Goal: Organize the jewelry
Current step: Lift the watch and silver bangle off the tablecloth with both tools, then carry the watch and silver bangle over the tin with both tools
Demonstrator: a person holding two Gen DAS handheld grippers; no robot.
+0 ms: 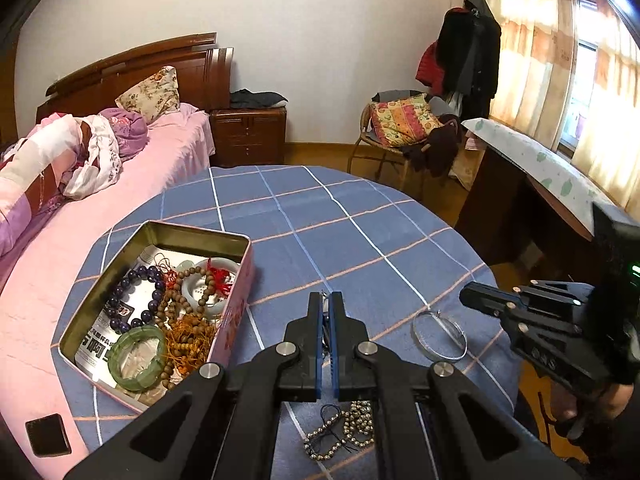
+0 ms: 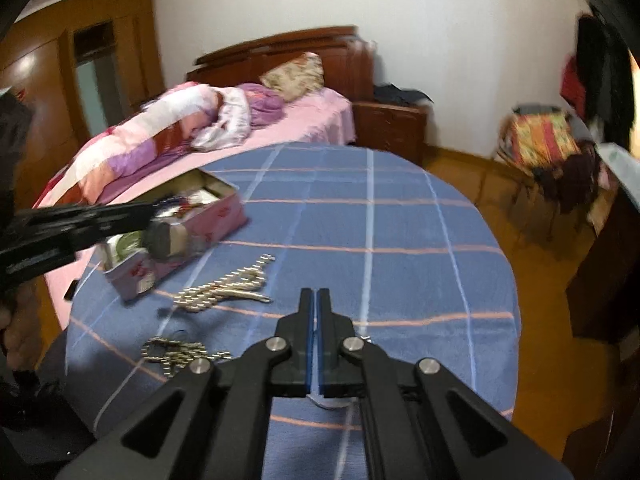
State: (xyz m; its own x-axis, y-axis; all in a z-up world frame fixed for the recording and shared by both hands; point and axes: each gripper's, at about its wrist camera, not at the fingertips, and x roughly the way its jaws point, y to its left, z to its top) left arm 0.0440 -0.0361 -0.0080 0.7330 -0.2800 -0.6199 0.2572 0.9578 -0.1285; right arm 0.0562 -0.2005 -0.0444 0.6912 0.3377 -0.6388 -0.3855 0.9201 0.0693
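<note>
Several bracelets are already sitting in the tin (image 1: 240,276); the silver bead strand (image 1: 344,428) and clear bangle (image 1: 439,335) are still lying on the surface (image 1: 360,216). Left claw (image 1: 329,300) and right claw (image 2: 315,296) are hovering, jaws together, empty.

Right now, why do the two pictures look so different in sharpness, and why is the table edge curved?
Left wrist view: sharp; the tin and green bangle are crisp, and the window is glaring behind the curtains. Right wrist view: smeared by motion, so the bead strands streak. Both views: the fisheye lens bends the table edge and darkens the corners.
</note>
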